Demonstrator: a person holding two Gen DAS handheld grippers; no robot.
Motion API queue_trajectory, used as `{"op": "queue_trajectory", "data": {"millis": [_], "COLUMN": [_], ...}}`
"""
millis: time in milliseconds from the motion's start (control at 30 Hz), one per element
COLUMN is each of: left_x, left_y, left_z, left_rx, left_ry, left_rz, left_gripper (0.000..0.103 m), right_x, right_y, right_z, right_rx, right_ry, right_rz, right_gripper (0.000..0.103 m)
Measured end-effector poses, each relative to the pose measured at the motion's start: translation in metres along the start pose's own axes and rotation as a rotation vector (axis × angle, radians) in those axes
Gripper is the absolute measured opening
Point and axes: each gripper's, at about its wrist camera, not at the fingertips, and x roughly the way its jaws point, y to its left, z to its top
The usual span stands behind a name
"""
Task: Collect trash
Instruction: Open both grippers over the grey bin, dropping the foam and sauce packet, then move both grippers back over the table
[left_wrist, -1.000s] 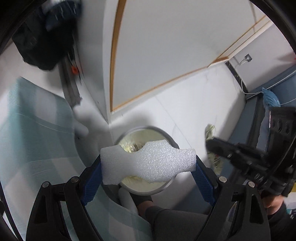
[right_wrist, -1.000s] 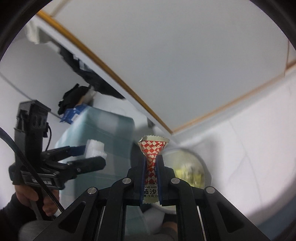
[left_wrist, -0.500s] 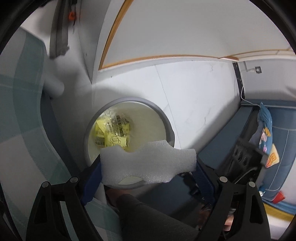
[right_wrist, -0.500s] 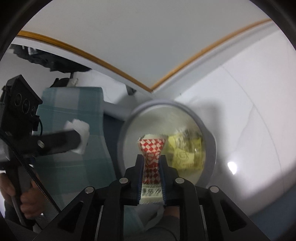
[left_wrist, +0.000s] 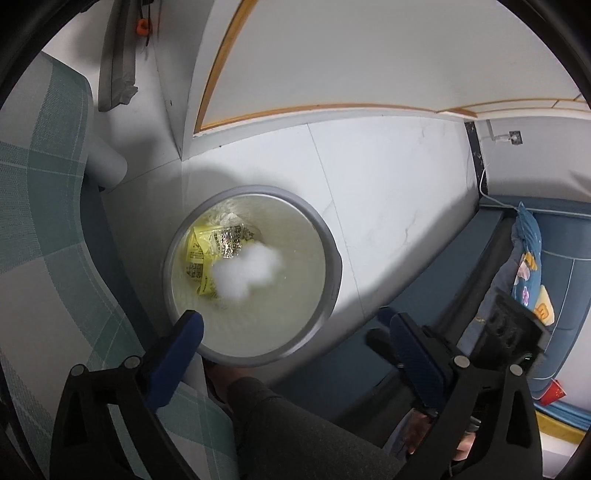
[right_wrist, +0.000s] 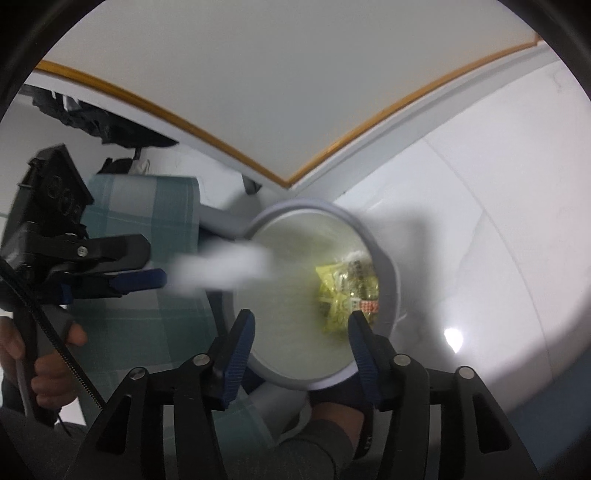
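White foam piece (left_wrist: 245, 271) blurred in the air inside round grey trash bin (left_wrist: 332, 254), above yellow wrappers (left_wrist: 207, 251), red-checkered packet (right_wrist: 369, 305) inside too, left claw (left_wrist: 295, 330) and right claw (right_wrist: 301, 325) both opening, released, holding nothing.

Matt white foam (left_wrist: 245, 275), glossy plastic-lined bin (left_wrist: 332, 251)

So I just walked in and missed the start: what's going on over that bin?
A person holds a gripper in each hand above a round grey trash bin. The left gripper is opening and nothing is between its jaws; a white foam piece is blurred over the bin. The right gripper is also opening and empty; a red-checked wrapper lies inside beside a yellow packet.
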Motion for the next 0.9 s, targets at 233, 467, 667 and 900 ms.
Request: {"op": "queue_trajectory", "data": {"millis": [233,467,667,900], "left_x": [-0.027,-0.111,-0.181,-0.252], "left_y": [-0.012,-0.032,-0.023,0.021], "left_z": [-0.014,-0.056,-0.108,-0.166], "left_rx": [0.062,0.165,0.173,0.061], "left_ry": [-0.095,-0.414,-0.703,-0.930], "left_rz": [0.059,0.197,0.324,0.367], "left_gripper": [0.099,0.099,0.099,0.099], "right_x": [-0.036,-0.093,-0.151,-0.188], "right_y": [0.012,0.052,0.109,0.187], "right_z": [0.000,0.008,0.006,-0.012], "right_rx": [-0.026,-0.128,-0.240,-0.390], "right_ry": [-0.078,-0.201,-0.353,-0.476], "right_rz": [-0.017,-0.035,-0.018,0.023], "right_gripper": [0.054,0.057,0.066,0.072]}}
